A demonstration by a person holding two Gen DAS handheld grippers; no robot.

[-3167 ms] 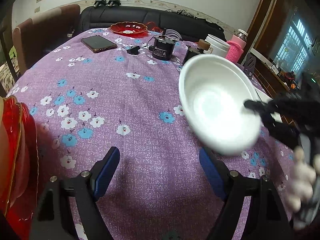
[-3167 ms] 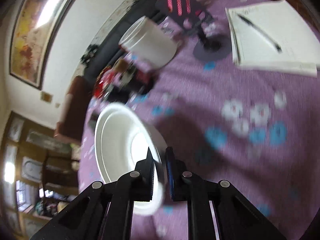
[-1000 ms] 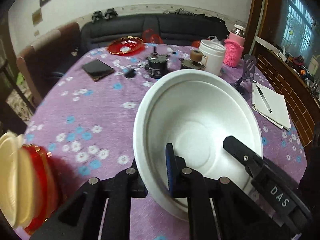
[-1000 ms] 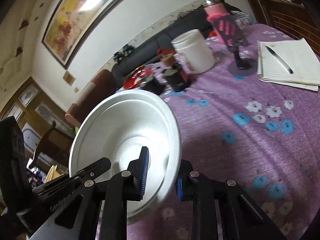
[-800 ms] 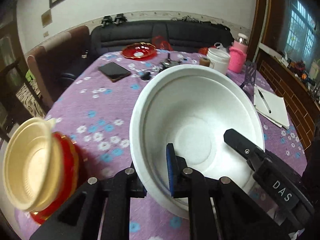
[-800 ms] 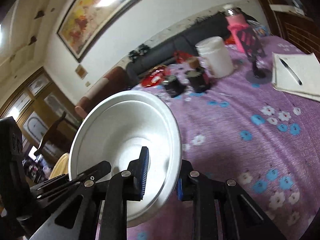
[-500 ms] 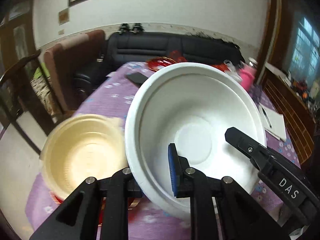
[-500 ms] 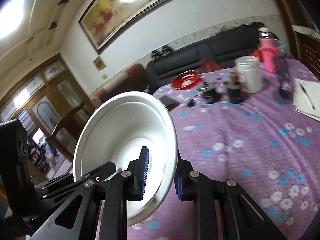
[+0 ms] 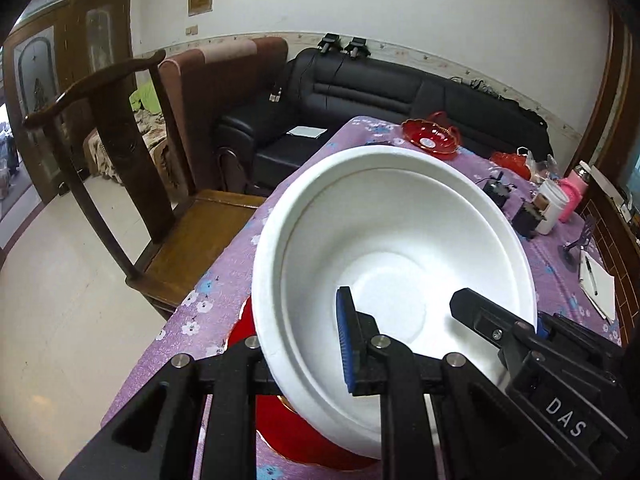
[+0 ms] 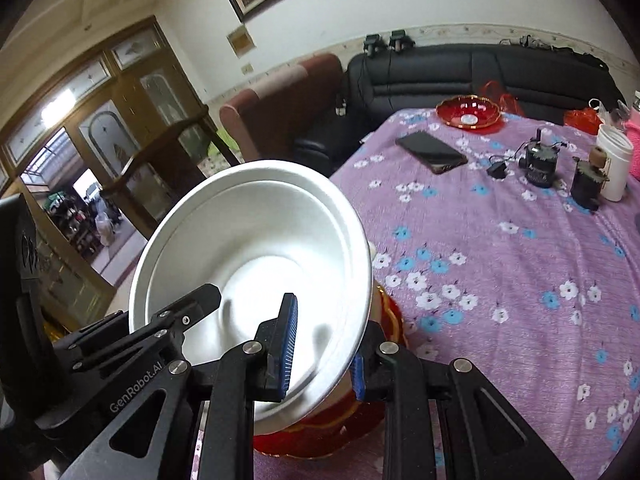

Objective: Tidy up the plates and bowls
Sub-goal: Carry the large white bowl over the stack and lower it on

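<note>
From the left wrist, our left gripper (image 9: 308, 340) is clamped on the near rim of the white bowl (image 9: 384, 248), held above a red plate (image 9: 296, 436) at the table's (image 9: 224, 280) corner. From the right wrist, our right gripper (image 10: 324, 352) pinches the bowl's (image 10: 256, 248) opposite rim, the plate (image 10: 340, 428) beneath.

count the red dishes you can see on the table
2. One red dish sits at the far end of the table near the black sofa. Another red dish lies at the near edge, under the held white bowl, which may hide more.
</note>
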